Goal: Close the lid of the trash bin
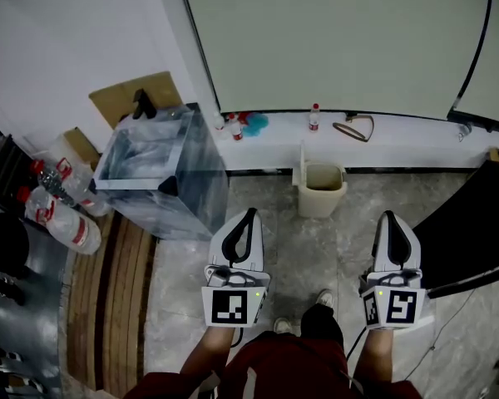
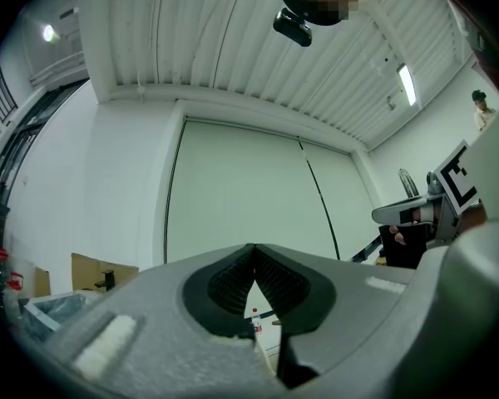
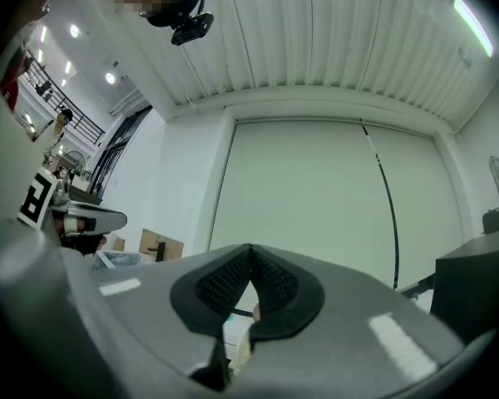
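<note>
- Your left tongs (image 1: 249,216) are pressed shut, tips meeting, with nothing between them.
- Your right tongs (image 1: 388,218) are closed and empty too.
- The beige trash bin (image 1: 323,191) stands on the floor ahead, between both tongs and well apart from them. Its lid (image 1: 301,166) stands upright on the side toward your left tongs.
- In both gripper views the tongs' grey bodies block the floor, so the bin is hard to make out.
- A clear plastic container (image 1: 162,173) sits ahead-left of your left tongs.
</note>
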Available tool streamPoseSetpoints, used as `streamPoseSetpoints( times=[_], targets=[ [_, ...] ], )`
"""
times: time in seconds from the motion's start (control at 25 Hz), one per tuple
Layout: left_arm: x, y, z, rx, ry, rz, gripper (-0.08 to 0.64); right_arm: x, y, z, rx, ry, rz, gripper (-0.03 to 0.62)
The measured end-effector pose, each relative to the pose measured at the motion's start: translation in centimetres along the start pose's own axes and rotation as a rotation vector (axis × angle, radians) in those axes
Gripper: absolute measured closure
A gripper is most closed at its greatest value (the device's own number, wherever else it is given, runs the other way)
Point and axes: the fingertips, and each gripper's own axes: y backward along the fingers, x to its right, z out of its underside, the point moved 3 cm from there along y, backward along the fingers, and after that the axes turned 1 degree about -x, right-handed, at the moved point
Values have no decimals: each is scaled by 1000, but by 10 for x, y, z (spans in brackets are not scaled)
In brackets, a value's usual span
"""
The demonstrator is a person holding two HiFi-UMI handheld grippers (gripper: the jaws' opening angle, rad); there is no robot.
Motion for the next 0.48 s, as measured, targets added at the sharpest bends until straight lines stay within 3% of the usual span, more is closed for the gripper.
streamPoseSetpoints(
  times=[0.48],
  targets=[
    [-3,-69,29,-28,20,12,554,28,-65,28,-40,10,-7,592]
  ],
)
